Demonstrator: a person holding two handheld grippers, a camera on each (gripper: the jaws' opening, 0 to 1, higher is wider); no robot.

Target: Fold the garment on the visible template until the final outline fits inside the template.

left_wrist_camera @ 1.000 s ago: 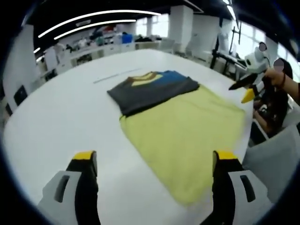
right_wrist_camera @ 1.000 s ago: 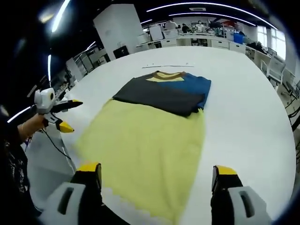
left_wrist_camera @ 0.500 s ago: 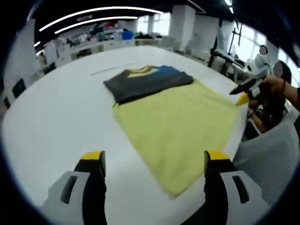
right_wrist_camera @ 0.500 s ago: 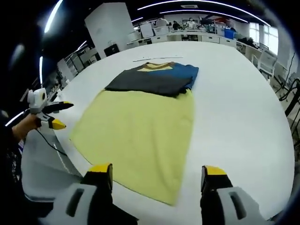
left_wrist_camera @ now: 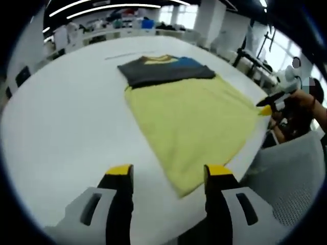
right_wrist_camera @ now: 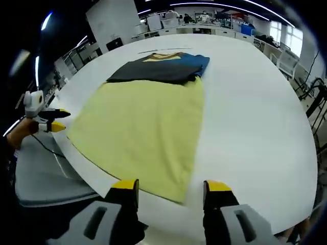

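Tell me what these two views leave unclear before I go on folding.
- Template outline: nothing of it can be made out around the garment in either view; if it is there, the cloth covers it.
- Thin line on the table past the collar: too small and blurred to identify.
- Folded dark section: what lies beneath it is hidden.
- Garment's near corner, right gripper view: partly behind the right gripper.

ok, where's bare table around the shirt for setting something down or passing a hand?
Wide bare table lies on the left gripper side of the yellow shirt, and more beyond its dark folded top. In the right gripper view, open table runs along the shirt's other long edge. Crowded: the near hem overhangs the table edge, between the right gripper jaws.
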